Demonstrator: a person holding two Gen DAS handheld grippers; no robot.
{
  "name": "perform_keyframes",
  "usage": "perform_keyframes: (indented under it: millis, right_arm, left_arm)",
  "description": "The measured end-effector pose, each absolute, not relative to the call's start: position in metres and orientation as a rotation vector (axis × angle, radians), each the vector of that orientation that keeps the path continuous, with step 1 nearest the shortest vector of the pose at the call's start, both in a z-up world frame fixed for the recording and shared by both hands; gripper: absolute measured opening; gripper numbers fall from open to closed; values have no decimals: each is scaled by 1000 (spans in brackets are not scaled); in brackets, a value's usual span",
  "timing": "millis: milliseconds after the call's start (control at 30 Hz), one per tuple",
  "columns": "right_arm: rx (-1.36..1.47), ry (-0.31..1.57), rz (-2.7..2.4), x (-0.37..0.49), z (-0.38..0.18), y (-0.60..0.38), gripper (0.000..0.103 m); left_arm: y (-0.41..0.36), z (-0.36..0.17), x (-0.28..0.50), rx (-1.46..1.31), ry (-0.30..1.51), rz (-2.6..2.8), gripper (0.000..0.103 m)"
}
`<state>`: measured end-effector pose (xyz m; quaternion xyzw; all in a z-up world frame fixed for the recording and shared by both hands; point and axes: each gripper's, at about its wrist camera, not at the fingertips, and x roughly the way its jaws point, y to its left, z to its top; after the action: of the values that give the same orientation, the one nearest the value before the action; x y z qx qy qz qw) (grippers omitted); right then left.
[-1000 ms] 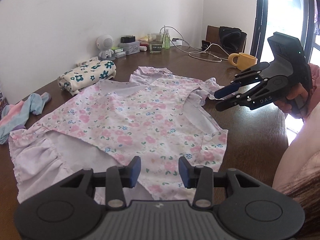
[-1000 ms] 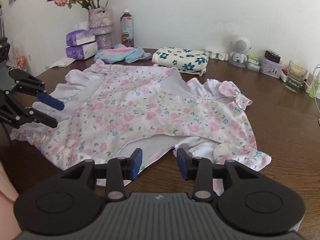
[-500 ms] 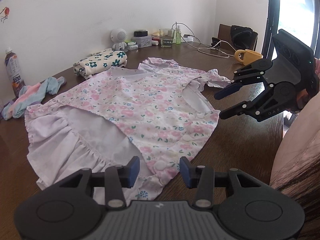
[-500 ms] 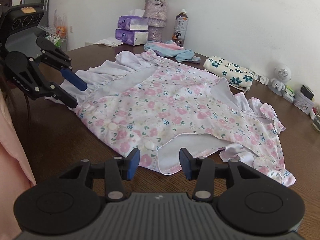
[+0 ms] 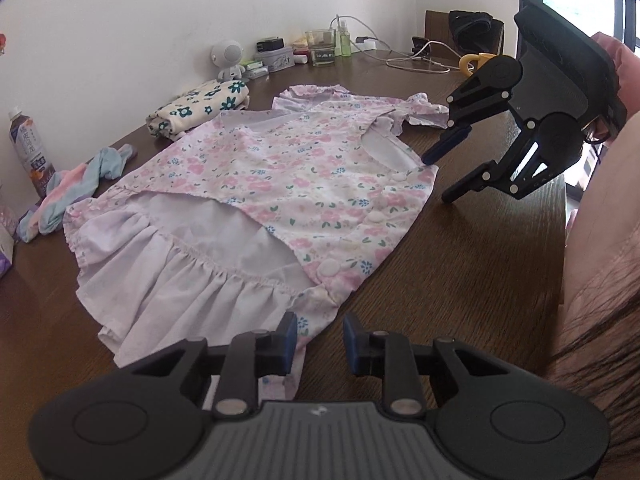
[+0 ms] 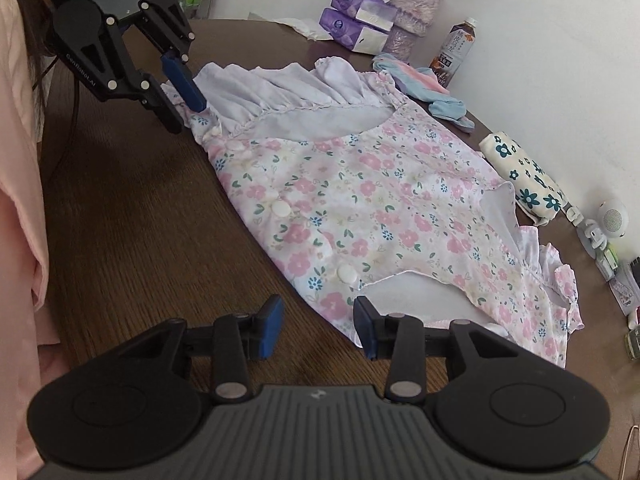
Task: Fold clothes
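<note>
Left wrist view: left tongs, jaws just narrowing but spread, reach the dress hem. Right tongs gape at its near edge; both should pinch corners squarely before lifting.

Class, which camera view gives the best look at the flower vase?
The right wrist view: the vase stands at the table's far end beside the tissue packs, though its flowers are cropped. The left wrist view does not show the vase at all.
</note>
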<state>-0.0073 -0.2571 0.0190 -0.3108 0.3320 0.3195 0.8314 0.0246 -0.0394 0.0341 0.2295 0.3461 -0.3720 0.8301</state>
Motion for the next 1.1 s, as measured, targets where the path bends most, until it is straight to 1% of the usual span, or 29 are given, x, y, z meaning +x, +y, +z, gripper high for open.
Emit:
perform_keyframes:
  millis: [67,100,133,167,233,333,400,433,467,733,900,1100]
  right_arm:
    - [-646,713,667,-3,19,-258,37]
    - [-645,717,665,-2,18,-258,33]
    - [-643,722,662,0,18,-258,23]
    - [-642,726,659,1,17,-258,15]
    - [-643,732,652,3,17,-257,12]
    - [-626,744,636,7,17,-259,3]
    - [-595,752,629,9,18,-262,3]
    - [-579,753,626,10,19,-263,3]
    - [-568,752,624,10,19,-264,2]
    - [-461,720,618,7,37,-274,1]
    - [-405,735,656,6,51,-279,1]
    - [-410,746,670,18,68,-281,1]
  left_arm:
    - [-39,31,26,503,746,-780,24]
    - [-38,29,27,515,754,-776,24]
    - [-38,28,27,522,757,-774,25]
    - [-38,28,28,526,756,-774,25]
    - [-38,28,30,543,753,-767,25]
    - [-38,28,31,575,743,-751,25]
    - [-39,28,31,612,720,-722,25]
    - [-39,27,31,616,715,-710,20]
    - [-38,26,32,617,715,-700,1]
    - [-36,38,26,598,693,-707,0]
    - [-32,50,19,601,696,-727,0]
    - [-23,74,33,616,671,-682,0]
